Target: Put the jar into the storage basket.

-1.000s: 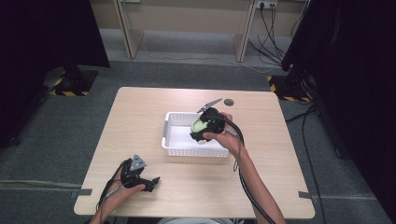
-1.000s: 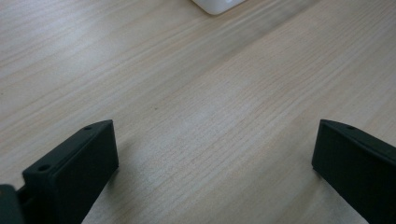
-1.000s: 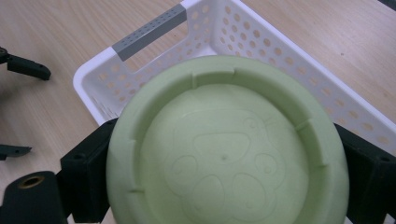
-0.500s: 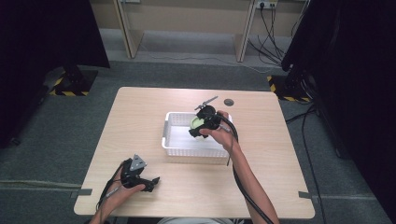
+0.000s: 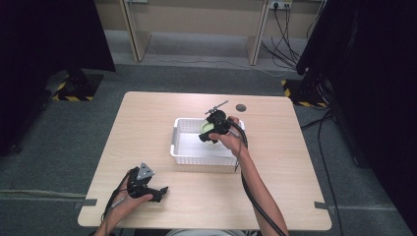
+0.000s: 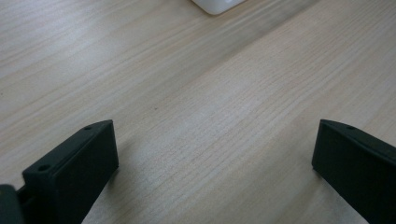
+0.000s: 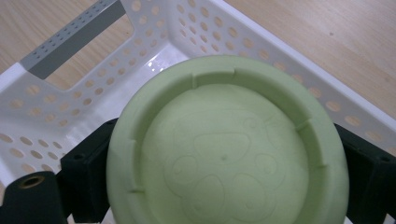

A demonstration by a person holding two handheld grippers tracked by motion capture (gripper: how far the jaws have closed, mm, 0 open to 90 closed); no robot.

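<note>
While the left gripper (image 5: 156, 191) is rested wide open on the near left of the surface (image 5: 147, 128), a green bowl (image 7: 229, 144) is held by the right gripper (image 5: 209, 133) over the far right corner of the white basket (image 5: 184, 147).

No readable text, brand, number or sign appears anywhere; the pale green bowl (image 7: 229, 144) carries only faint embossed rounded outlines on its underside, no letters; the white perforated basket (image 7: 70, 112) and the desk (image 6: 196, 93) bear no labels.
</note>
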